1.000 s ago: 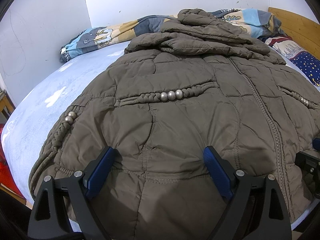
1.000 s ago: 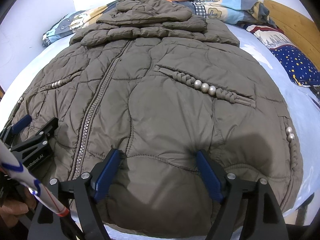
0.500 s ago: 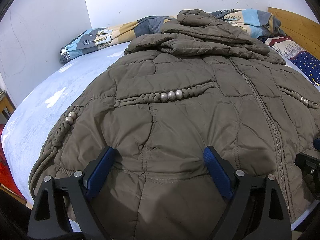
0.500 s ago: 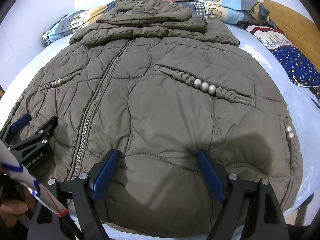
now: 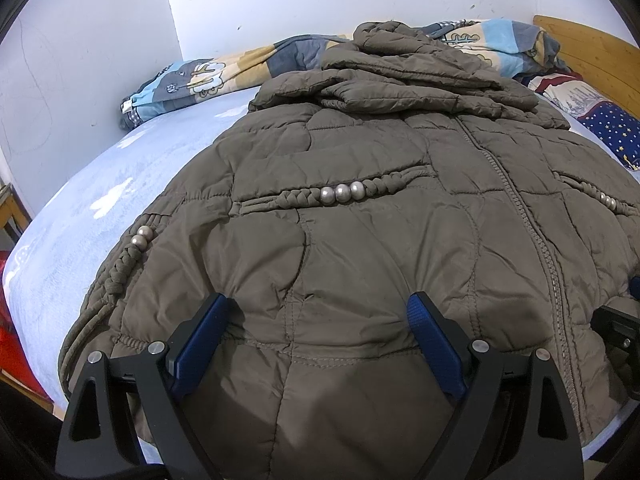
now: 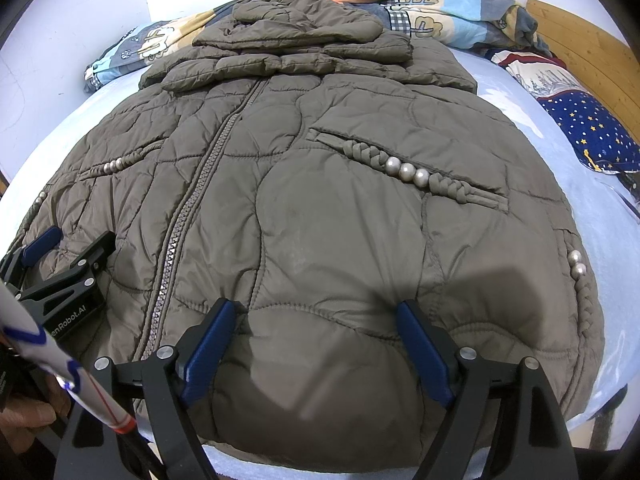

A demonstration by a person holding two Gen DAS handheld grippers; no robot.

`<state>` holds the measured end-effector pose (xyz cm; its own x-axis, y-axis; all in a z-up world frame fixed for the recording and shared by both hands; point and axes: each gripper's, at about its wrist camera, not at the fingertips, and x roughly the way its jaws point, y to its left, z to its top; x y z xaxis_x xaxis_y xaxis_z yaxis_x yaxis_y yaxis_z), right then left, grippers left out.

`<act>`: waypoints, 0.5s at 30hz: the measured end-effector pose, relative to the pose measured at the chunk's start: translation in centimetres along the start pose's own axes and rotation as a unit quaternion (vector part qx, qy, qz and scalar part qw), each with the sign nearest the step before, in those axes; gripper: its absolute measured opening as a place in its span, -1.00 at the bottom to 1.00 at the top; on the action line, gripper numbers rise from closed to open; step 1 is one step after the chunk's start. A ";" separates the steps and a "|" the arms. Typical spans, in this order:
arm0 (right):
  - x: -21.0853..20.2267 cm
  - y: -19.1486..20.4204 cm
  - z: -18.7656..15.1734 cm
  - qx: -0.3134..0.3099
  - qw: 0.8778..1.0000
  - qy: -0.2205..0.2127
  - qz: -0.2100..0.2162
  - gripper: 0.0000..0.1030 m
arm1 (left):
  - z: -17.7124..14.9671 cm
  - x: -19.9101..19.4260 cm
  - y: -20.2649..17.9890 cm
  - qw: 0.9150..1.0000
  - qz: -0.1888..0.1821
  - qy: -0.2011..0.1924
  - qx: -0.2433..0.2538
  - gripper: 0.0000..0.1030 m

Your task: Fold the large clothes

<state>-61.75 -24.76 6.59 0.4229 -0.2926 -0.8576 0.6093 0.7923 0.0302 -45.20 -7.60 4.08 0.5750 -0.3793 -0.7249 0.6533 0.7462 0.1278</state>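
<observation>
Both the left gripper [image 5: 320, 312] and the right gripper [image 6: 316, 316] hover with jaws spread, pinching nothing, over the hem of the quilted jacket [image 6: 320, 200] lying zipped and flat on the bed [image 5: 120, 184]. A clean fold likely needs each to pinch both hem layers evenly, either side of the zipper [image 6: 192, 216].

Bare sheet [image 5: 120, 184] left of coat [image 5: 360, 240]; bedding [image 6: 460, 12] behind.

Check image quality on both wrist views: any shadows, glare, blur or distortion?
Left wrist: sharp, strong fisheye bulge, dark corner vignette, soft shadow on the jacket hem between the left gripper fingers. Right wrist: same bulge, a hard-edged shadow on the hem by the right gripper; no glare.
</observation>
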 end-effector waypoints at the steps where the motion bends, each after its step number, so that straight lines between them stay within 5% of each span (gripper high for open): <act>1: 0.0 0.0 0.0 0.000 1.000 0.000 0.000 0.69 | 0.0 0.0 0.0 1.000 0.000 0.000 0.000 0.75; 15: -0.3 -0.2 -0.3 0.000 1.000 -0.001 -0.003 0.70 | 0.0 -0.2 -0.1 1.000 0.001 -0.002 0.001 0.75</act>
<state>-62.17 -24.64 6.67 0.4202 -0.2981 -0.8571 0.6117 0.7907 0.0248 -45.36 -7.62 4.19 0.5780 -0.3793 -0.7225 0.6530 0.7460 0.1307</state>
